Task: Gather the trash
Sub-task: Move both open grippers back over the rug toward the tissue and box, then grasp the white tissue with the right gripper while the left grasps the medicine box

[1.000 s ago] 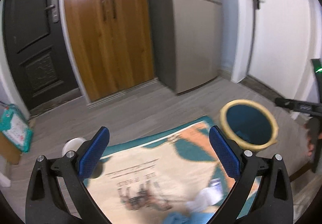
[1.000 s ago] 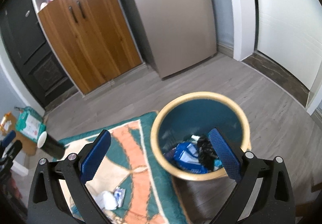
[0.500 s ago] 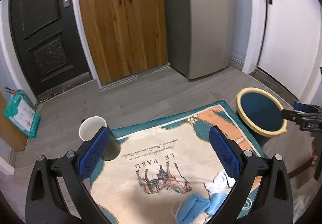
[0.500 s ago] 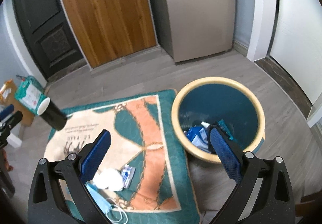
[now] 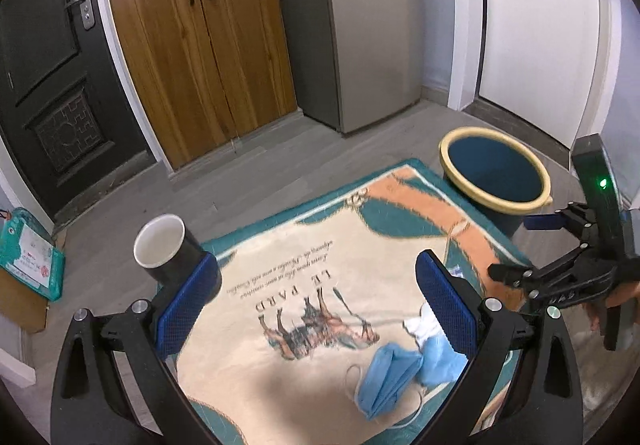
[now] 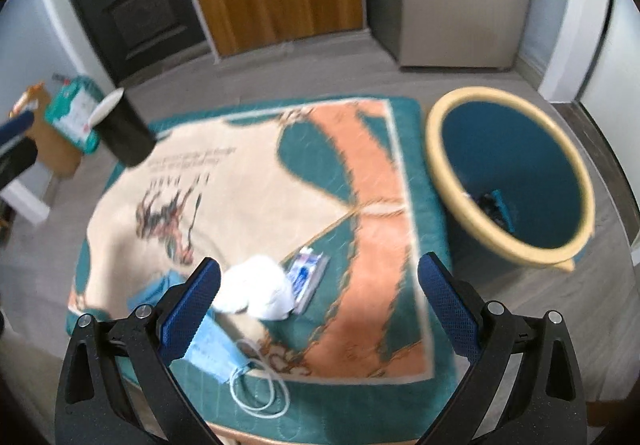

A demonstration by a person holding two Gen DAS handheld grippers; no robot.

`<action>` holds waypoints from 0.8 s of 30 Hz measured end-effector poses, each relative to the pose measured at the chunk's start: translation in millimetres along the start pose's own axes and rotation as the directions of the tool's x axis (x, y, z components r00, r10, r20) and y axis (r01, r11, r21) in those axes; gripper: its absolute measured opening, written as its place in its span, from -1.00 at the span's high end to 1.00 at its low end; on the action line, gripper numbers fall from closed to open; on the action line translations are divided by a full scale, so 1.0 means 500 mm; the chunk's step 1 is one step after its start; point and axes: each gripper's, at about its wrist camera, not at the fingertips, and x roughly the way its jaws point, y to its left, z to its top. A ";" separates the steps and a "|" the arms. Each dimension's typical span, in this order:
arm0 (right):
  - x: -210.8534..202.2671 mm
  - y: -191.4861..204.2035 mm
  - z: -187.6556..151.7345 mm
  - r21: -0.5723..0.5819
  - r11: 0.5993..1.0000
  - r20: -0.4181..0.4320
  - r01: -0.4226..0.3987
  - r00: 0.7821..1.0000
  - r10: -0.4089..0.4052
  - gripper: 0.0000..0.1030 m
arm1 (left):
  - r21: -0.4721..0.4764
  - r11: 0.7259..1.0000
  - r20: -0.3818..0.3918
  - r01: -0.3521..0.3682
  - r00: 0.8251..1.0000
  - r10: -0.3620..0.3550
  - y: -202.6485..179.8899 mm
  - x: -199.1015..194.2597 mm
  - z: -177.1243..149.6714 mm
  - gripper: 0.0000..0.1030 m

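Since the earlier frame, the right gripper (image 6: pixel 318 303) has shifted from the blue bin (image 6: pixel 508 173) to above the rug (image 6: pixel 248 181), over a crumpled tissue (image 6: pixel 258 291), face mask (image 6: pixel 210 353) and wrapper (image 6: pixel 308 277). The bin holds trash. Both grippers' fingers are spread wide, empty; left gripper (image 5: pixel 316 299) beside a paper cup (image 5: pixel 166 251).

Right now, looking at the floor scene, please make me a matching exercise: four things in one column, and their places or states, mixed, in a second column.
Things:
1. paper cup
2. face mask
3. bin
4. white tissue

Places or states:
a. stands on the bare floor beside the rug, some trash inside
b. crumpled, next to a small blue and white wrapper
c. black outside, white inside, at the rug's far corner
d. blue, lying flat with white ear loops

Pairs: 1-c, 2-d, 3-a, 4-b
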 end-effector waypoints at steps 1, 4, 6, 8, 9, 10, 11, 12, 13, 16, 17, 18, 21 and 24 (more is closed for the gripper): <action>0.010 0.009 -0.003 -0.006 1.000 -0.009 -0.003 1.000 0.003 -0.90 | -0.003 1.000 -0.009 0.000 1.000 0.000 0.001 0.003 -0.005 -0.89; 0.041 0.029 -0.007 -0.017 1.000 -0.049 -0.009 0.999 0.009 -0.85 | -0.002 1.000 -0.035 -0.018 0.999 0.018 0.000 0.020 -0.024 -0.89; 0.061 0.044 -0.007 -0.046 0.999 -0.081 -0.003 0.997 -0.001 -0.69 | 0.000 0.999 -0.054 -0.036 0.998 0.036 0.000 0.036 -0.037 -0.89; 0.079 0.058 -0.009 -0.080 0.997 -0.115 -0.003 0.993 -0.006 -0.29 | 0.004 0.998 -0.095 -0.055 0.994 0.055 0.000 0.062 -0.053 -0.89; 0.087 0.063 -0.012 -0.090 0.996 -0.131 -0.009 0.991 -0.003 -0.24 | 0.008 0.999 -0.121 -0.054 0.991 0.054 -0.001 0.077 -0.063 -0.89; 0.095 0.071 -0.015 -0.103 0.995 -0.150 -0.017 0.989 0.001 -0.13 | 0.014 0.999 -0.135 -0.050 0.989 0.052 -0.002 0.086 -0.069 -0.89; 0.100 0.075 -0.017 -0.111 0.994 -0.162 -0.020 0.987 0.002 0.01 | 0.023 0.999 -0.150 -0.044 0.988 0.047 -0.005 0.096 -0.076 -0.89; 0.108 0.079 -0.019 -0.121 0.992 -0.177 -0.021 0.984 -0.001 0.09 | 0.029 0.999 -0.157 -0.041 0.987 0.045 -0.008 0.099 -0.079 -0.89; 0.114 0.081 -0.023 -0.133 0.991 -0.192 -0.021 0.981 -0.005 0.26 | 0.037 0.999 -0.164 -0.034 0.986 0.039 -0.012 0.104 -0.082 -0.89; 0.118 0.078 -0.024 -0.136 0.990 -0.210 -0.031 0.978 0.002 0.69 | 0.043 0.999 -0.166 0.000 0.986 0.007 -0.025 0.106 -0.082 -0.88; 0.116 0.076 -0.023 -0.129 0.991 -0.207 -0.037 0.978 0.010 0.81 | 0.042 0.999 -0.163 0.005 0.987 0.002 -0.029 0.105 -0.081 -0.88; 0.112 0.072 -0.020 -0.118 0.992 -0.200 -0.042 0.980 0.018 0.85 | 0.037 0.999 -0.159 0.018 0.987 -0.012 -0.035 0.105 -0.079 -0.88; 0.093 0.051 -0.002 -0.066 0.996 -0.163 -0.062 0.985 0.051 0.89 | 0.028 0.998 -0.162 0.048 0.986 -0.043 -0.051 0.106 -0.078 -0.88; 0.072 0.030 0.017 -0.006 0.995 -0.117 -0.097 0.988 0.095 0.89 | 0.054 0.996 -0.170 0.065 0.984 -0.055 -0.070 0.109 -0.081 -0.88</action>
